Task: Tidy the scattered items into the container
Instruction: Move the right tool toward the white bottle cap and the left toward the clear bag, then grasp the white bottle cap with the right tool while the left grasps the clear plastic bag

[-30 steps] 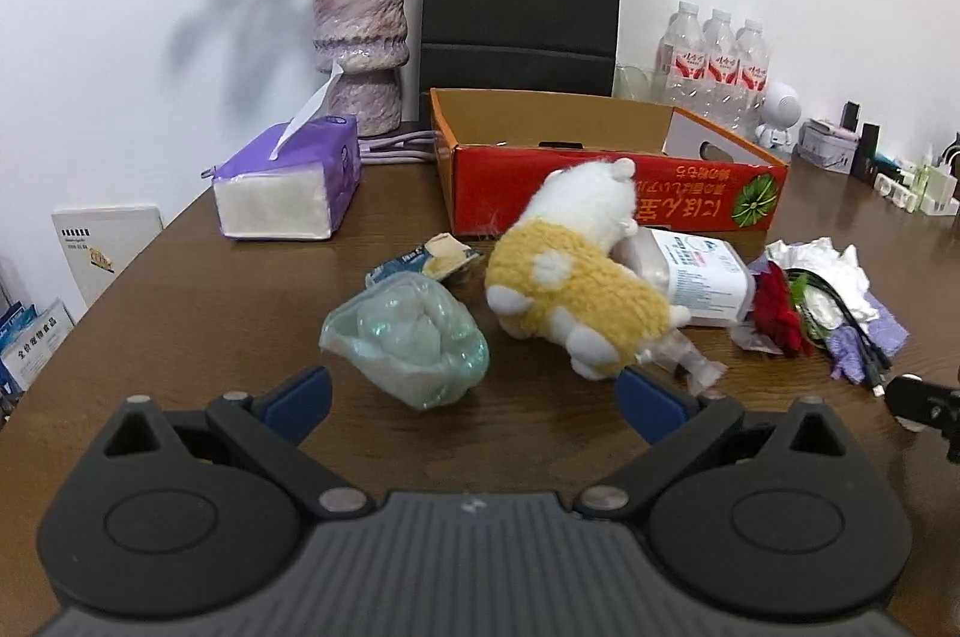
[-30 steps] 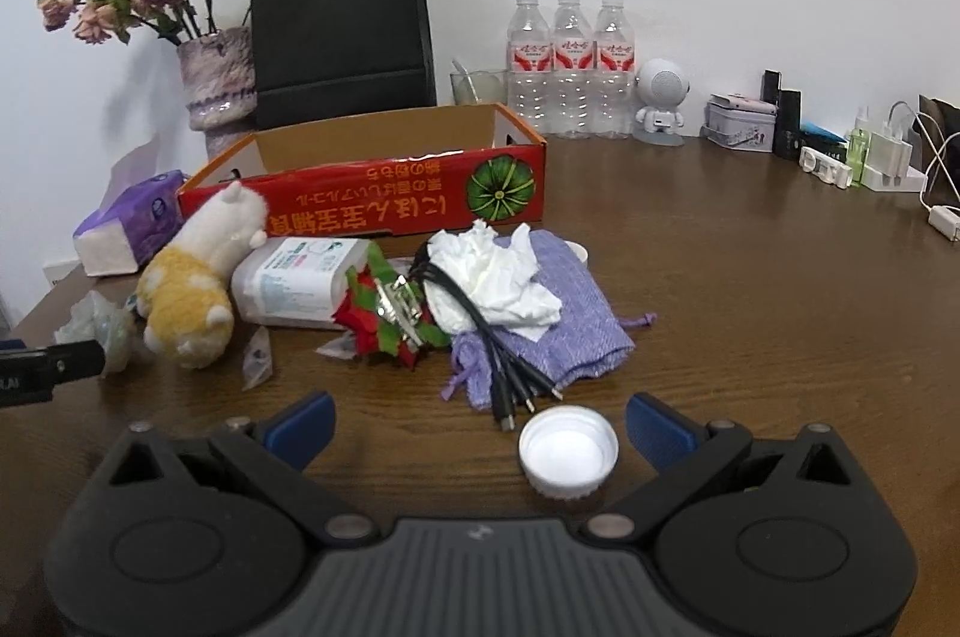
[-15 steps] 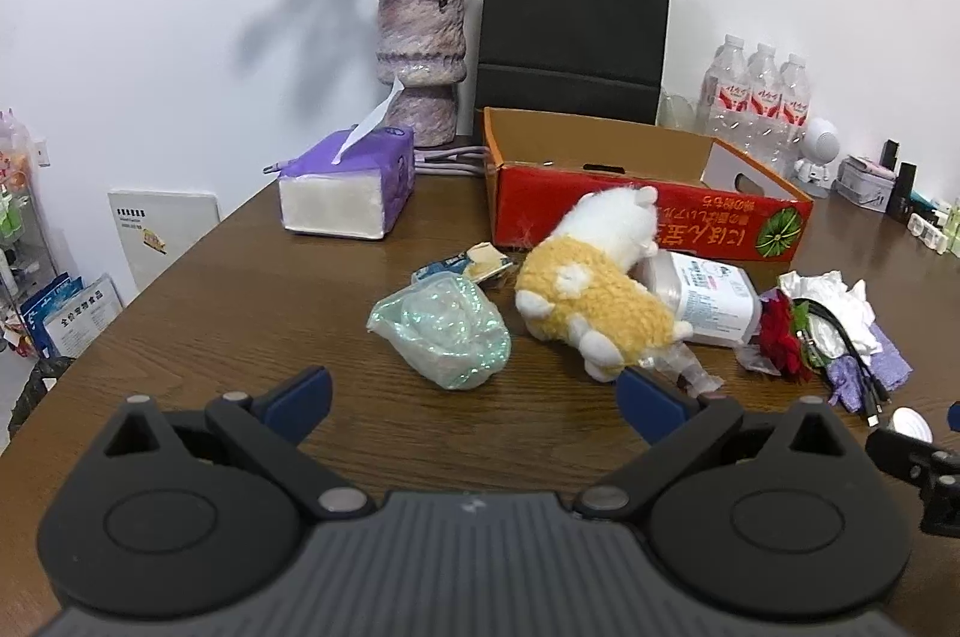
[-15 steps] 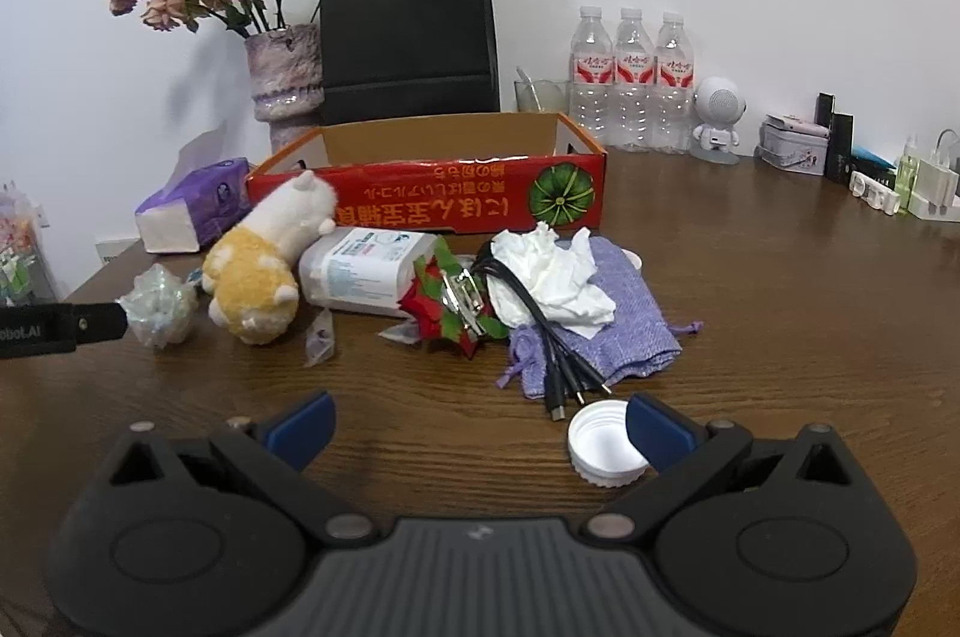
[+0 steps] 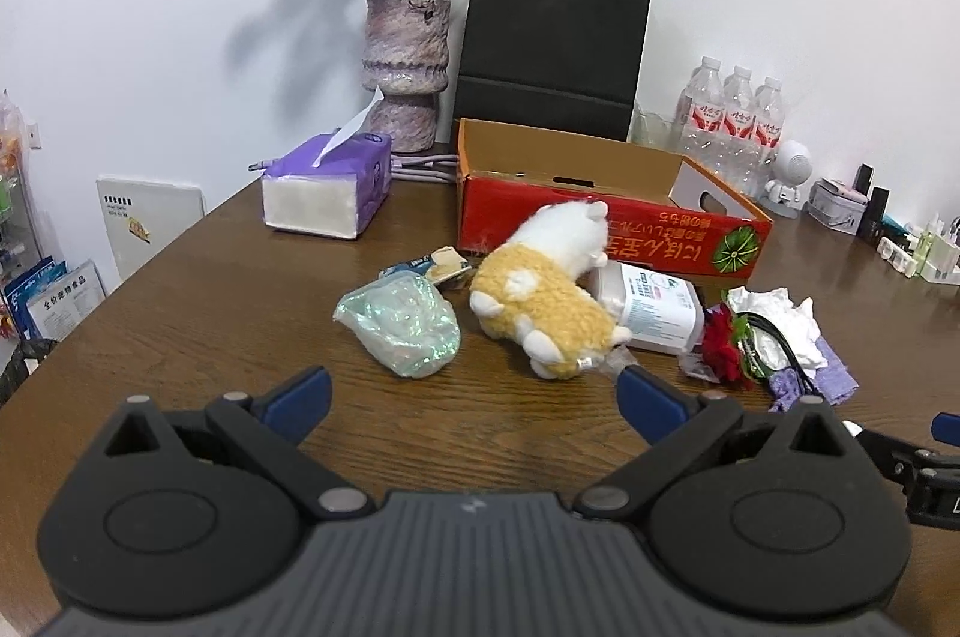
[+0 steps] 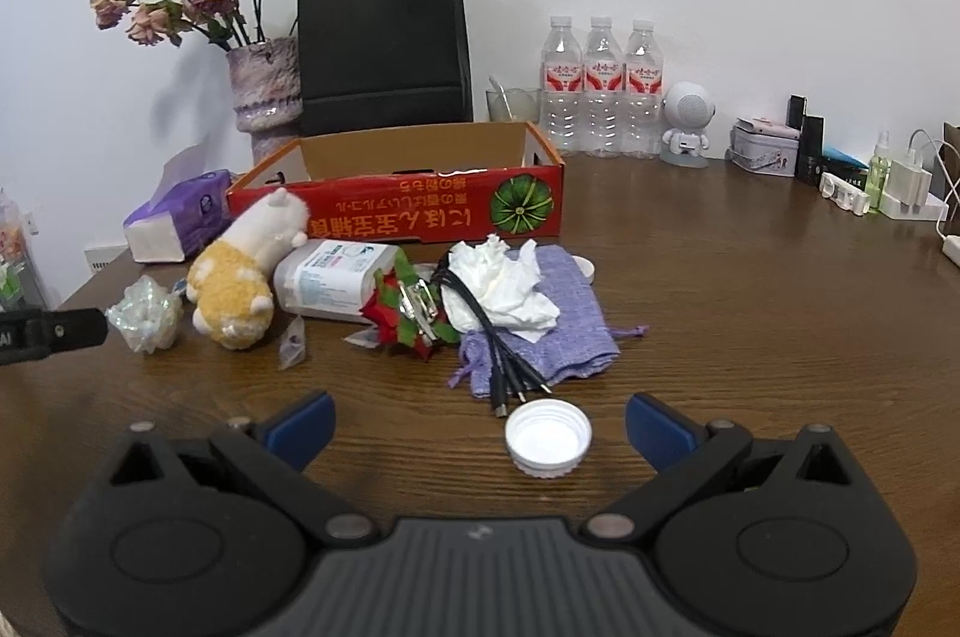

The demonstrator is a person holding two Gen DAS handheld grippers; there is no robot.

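Note:
An open red cardboard box (image 5: pixel 606 229) (image 6: pixel 420 211) stands at the back of the brown table. In front of it lie a yellow and white plush toy (image 5: pixel 549 298) (image 6: pixel 240 271), a crumpled iridescent bag (image 5: pixel 402 322) (image 6: pixel 147 313), a white pack (image 5: pixel 657 307) (image 6: pixel 336 277), a red flower (image 6: pixel 402 319), black cables (image 6: pixel 492 331), a white tissue (image 6: pixel 504 286), a purple pouch (image 6: pixel 564 325) and a white cap (image 6: pixel 547 436). My left gripper (image 5: pixel 474 397) is open and empty, just short of the bag. My right gripper (image 6: pixel 480 424) is open with the cap between its fingers.
A purple tissue box (image 5: pixel 327 193), a vase of dried roses (image 5: pixel 408 90) and a black paper bag (image 5: pixel 552 48) stand behind the box. Water bottles (image 6: pixel 603 90), a small white robot figure (image 6: pixel 687 120) and chargers (image 6: pixel 900 187) line the back right.
Both grippers have pulled back and risen, so the table items look smaller and farther off. The items themselves have not moved.

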